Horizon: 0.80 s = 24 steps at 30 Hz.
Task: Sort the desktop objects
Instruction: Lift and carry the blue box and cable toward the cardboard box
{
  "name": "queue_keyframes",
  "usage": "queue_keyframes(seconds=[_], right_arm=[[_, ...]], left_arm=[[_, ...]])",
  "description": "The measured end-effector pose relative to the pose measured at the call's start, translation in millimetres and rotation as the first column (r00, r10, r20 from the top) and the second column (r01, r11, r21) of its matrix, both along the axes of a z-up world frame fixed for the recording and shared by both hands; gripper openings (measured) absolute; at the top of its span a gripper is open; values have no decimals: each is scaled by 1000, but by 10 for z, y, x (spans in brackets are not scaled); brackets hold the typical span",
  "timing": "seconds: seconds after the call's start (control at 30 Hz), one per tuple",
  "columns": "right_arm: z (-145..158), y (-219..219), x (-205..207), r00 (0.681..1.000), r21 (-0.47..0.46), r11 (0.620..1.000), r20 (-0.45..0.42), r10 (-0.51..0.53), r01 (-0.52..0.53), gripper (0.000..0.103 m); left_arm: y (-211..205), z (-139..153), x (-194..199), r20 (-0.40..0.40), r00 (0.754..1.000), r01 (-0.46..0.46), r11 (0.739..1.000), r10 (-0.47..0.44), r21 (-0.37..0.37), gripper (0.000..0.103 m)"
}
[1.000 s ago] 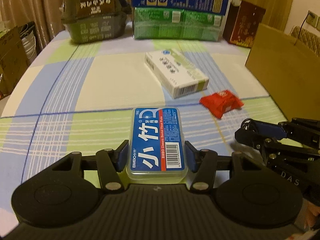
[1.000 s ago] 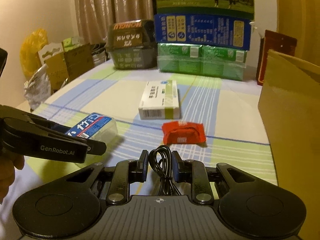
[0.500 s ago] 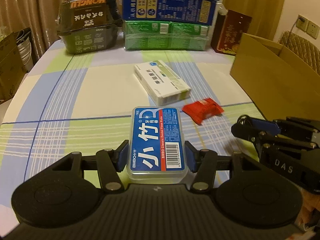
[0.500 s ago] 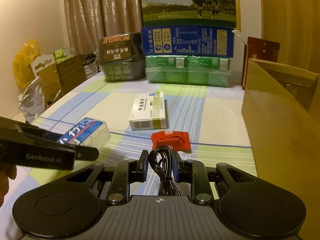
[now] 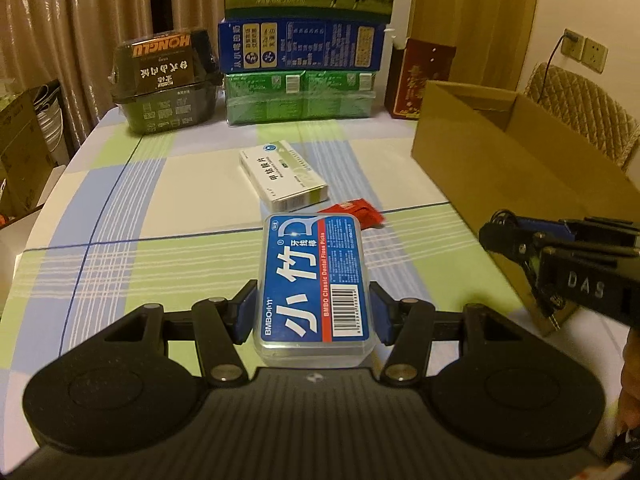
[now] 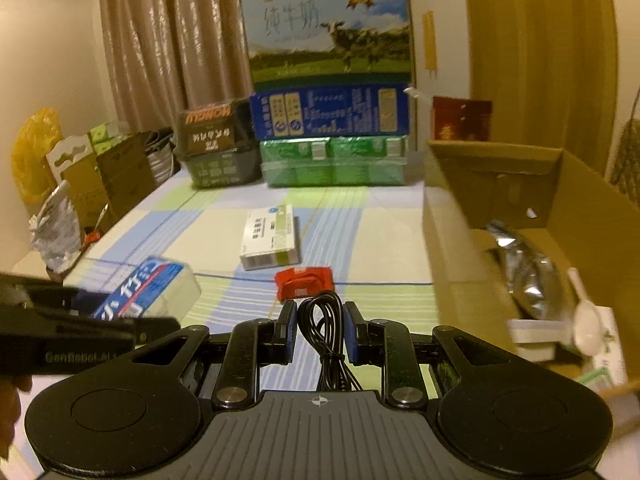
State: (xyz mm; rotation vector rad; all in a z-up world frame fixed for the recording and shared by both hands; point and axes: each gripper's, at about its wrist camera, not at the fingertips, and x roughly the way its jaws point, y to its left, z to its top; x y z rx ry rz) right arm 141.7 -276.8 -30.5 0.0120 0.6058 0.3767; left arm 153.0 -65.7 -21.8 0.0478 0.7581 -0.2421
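My left gripper (image 5: pixel 314 314) is shut on a clear dental floss pick box with a blue label (image 5: pixel 314 280), held above the checked tablecloth. That box (image 6: pixel 152 292) shows at the left of the right wrist view, in the left gripper (image 6: pixel 80 332). My right gripper (image 6: pixel 320 330) is shut on a coiled black cable (image 6: pixel 322 328); in the left wrist view it appears at the right (image 5: pixel 560 256) beside the cardboard box. A white medicine box (image 5: pixel 284 178) (image 6: pixel 270 238) and a red packet (image 5: pixel 356 213) (image 6: pixel 306 282) lie on the table.
An open cardboard box (image 6: pixel 500 216) (image 5: pixel 512 152) stands at the right, holding a silver bag (image 6: pixel 528 272), a white spoon and small cartons. Stacked milk cartons (image 6: pixel 332 120) and a dark package (image 5: pixel 166 80) line the far edge. Clutter sits beyond the table's left edge.
Both grippers have risen with their loads, so the table objects look farther and lower. The cardboard box's inside has come into the right wrist view.
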Motion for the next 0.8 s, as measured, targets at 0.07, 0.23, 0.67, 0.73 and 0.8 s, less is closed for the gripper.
queue_keyframes(seconds=[0.07, 0.23, 0.67, 0.73, 0.8], right_arm=[[98, -52, -72, 1000, 7, 1000, 9, -15, 15, 21], [340, -171, -252, 999, 24, 999, 37, -31, 30, 21], [747, -520, -594, 993, 54, 996, 89, -79, 74, 21], [787, -580, -626, 992, 59, 995, 95, -88, 83, 21], [821, -641, -653, 990, 64, 994, 100, -98, 92, 21]], left_arm=[[-37, 69, -108, 3, 1000, -6, 1000, 6, -12, 51], [-136, 264, -359, 18, 1000, -9, 999, 9, -41, 51], [-429, 692, -742, 77, 997, 17, 998, -12, -63, 51], [-490, 729, -771, 82, 996, 29, 998, -24, -62, 51], [-556, 765, -799, 87, 996, 41, 997, -36, -59, 51]])
